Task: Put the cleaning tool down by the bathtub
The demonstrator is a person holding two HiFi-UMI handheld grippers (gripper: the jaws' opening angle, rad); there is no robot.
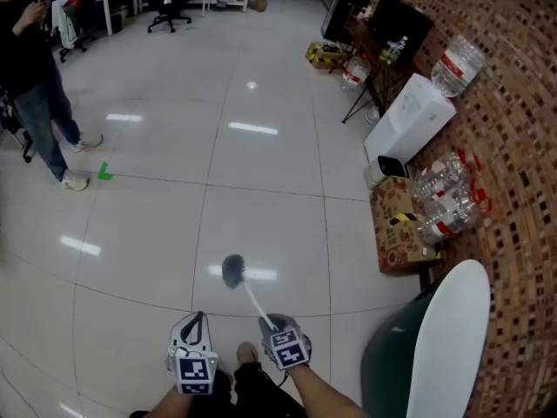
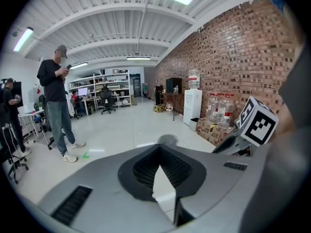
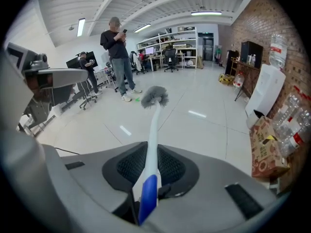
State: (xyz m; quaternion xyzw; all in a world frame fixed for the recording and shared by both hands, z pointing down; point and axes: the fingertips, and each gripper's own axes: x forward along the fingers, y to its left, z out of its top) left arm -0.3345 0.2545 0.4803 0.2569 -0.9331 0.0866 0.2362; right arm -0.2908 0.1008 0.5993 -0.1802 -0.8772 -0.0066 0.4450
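Right gripper view: right gripper (image 3: 152, 149) clamps white-handled grey-bristle brush (image 3: 154, 120); left gripper (image 2: 158, 149) closed, empty. Carry to white-rimmed bathtub (image 1: 452, 338), lower bristles 1st, then release.

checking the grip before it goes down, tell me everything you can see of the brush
The brush has a round grey bristle head, a slim white handle that looks plastic, and a blue grip end. The right tongs are shut on the handle near that end, with the head pointing forward in the air above the tiled floor. Nothing else touches it.
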